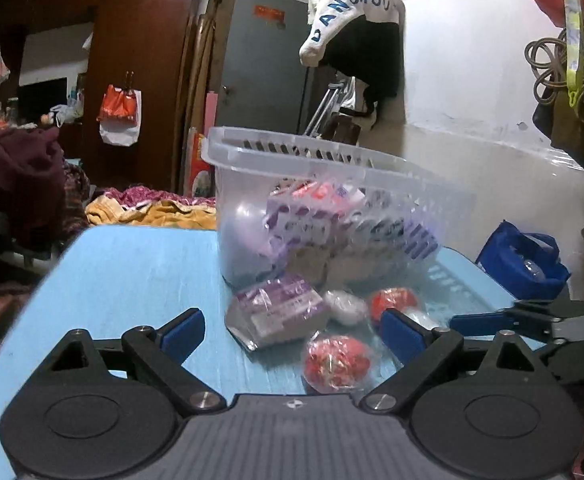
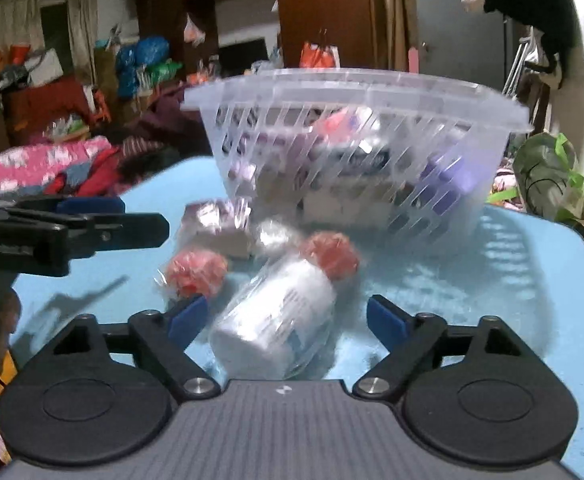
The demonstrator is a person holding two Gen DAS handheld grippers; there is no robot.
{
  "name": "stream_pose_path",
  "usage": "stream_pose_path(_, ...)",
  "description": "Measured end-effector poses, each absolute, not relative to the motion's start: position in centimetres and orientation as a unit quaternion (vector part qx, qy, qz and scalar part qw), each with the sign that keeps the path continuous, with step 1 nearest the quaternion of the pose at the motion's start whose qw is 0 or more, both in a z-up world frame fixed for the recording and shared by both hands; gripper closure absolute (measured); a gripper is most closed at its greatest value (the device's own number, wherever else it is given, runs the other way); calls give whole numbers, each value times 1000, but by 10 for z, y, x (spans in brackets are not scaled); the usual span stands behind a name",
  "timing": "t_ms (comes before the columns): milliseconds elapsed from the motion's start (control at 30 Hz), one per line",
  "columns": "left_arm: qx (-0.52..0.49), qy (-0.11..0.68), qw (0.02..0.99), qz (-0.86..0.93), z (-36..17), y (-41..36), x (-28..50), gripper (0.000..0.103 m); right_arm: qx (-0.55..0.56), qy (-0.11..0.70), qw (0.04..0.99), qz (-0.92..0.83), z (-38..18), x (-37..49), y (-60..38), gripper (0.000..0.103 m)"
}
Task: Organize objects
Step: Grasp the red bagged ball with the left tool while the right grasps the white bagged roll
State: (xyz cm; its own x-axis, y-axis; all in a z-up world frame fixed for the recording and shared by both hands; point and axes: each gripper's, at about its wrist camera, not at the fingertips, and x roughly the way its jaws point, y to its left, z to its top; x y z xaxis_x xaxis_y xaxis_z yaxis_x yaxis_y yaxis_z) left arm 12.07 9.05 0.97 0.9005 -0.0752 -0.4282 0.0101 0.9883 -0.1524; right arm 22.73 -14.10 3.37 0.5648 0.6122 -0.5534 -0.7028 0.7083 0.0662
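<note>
- The light blue table carries everything in play; its near half in front of the left gripper is bare.
- A clear slotted plastic basket stands at the table's far side, already partly filled with wrapped purple-and-white packs and something red. Judging by this, sorting loose items into the basket is under way, with several still outside.
- The left gripper hovers low over the table with its jaws wide and nothing between them, facing the loose group.
- The right gripper is also spread wide and holds nothing; a white bottle sealed in clear film lies on its side between the blue pads, apparently not yet touched by either.
- A purple-and-white bagged pack lies just in front of the basket, tilted on the table.
- Two red round wrapped items lie by it: one nearest the left gripper, another further back beside a small white wrapped piece.
- Step in hand, as I judge it: the right gripper is lined up to take the bottle. The next move calls for closing across the bottle's body, firmly enough that the slippery film does not slide, then lifting clear of the basket rim before releasing inside.
</note>
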Motion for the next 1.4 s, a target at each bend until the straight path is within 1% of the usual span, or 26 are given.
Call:
stream_pose_path(33,-72,224,972,-22,7,89,121,7,-83,284,880,372,33,228,-140,32)
stream_pose_path(67,-70,226,971,-23,4,87,121,7,-82,290,876,376,32,230,-142,39)
stream_pose_path(233,-51,242,968,-34,-7,73,123,7,-32,274,884,377,34,227,-177,40)
stream_pose_path(333,-42,256,965,-39,-13,64,131,9,7,256,896,363,38,234,-202,40)
stream_pose_path(400,-31,266,963,-39,-15,56,136,13,30,256,896,362,38,239,-214,40)
stream_pose_path(500,-20,269,962,-36,-15,49,139,13,41,251,901,352,37,245,-220,40)
stream_pose_path(533,-17,271,962,-35,-16,46,141,14,49,251,900,353,36,246,-222,40)
stream_pose_path(567,-15,274,961,-36,-16,45,142,17,53,252,899,353,36,248,-222,40)
stream_pose_path(667,-13,274,961,-38,-16,42,143,18,55,248,902,348,35,249,-224,40)
stream_pose_path(733,-12,271,962,-35,-17,43,142,29,51,245,905,344,33,249,-221,40)
stream_pose_path(767,-9,272,962,-32,-17,42,142,44,51,244,906,342,32,249,-223,40)
stream_pose_path(800,-9,273,961,-33,-18,42,142,50,49,242,907,341,31,248,-222,40)
stream_pose_path(1067,-44,248,965,-67,-17,55,136,50,54,220,913,338,28,244,-227,40)
stream_pose_path(1400,-38,222,972,-69,-15,54,129,50,56,181,923,335,31,235,-230,40)
